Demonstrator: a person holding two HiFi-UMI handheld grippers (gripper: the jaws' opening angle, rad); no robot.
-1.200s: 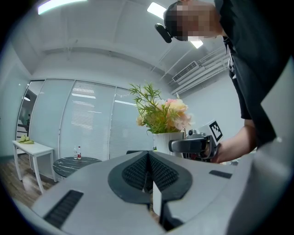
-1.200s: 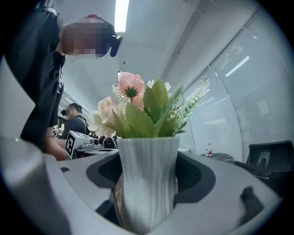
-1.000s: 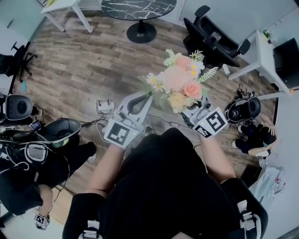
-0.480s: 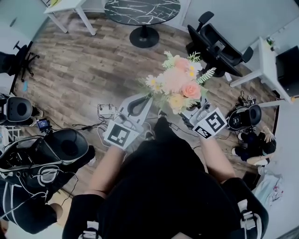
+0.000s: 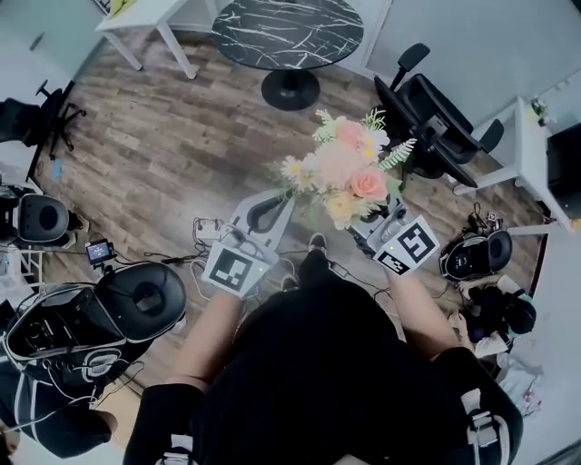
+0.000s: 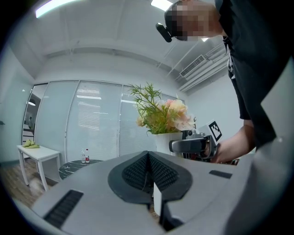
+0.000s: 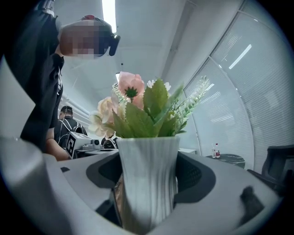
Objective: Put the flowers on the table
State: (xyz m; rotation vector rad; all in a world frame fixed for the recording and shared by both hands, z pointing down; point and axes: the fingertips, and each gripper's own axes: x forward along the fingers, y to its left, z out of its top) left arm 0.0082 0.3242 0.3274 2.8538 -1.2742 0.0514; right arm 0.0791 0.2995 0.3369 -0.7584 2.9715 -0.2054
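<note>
A bunch of pink, peach and white flowers [image 5: 343, 170] with green sprigs stands in a ribbed white vase [image 7: 148, 179]. My right gripper [image 7: 149, 183] is shut on that vase and holds it upright in the air, chest-high. In the head view the blooms hide the vase, and the right gripper [image 5: 379, 225] shows just under them. My left gripper [image 5: 265, 202] is beside the bouquet on the left, jaws pressed together on nothing [image 6: 148, 172]. The round black marble table [image 5: 287, 32] stands ahead, near the top of the head view.
A black office chair [image 5: 436, 127] stands right of the round table. A white desk [image 5: 150, 11] is at the upper left, another white desk [image 5: 536, 163] at the right. Black helmets, bags and cables [image 5: 100, 309] lie on the wood floor at the left.
The floor and furniture have slid down in the head view: I have moved closer to the round table. Both grippers and the flowers keep their places relative to me.
</note>
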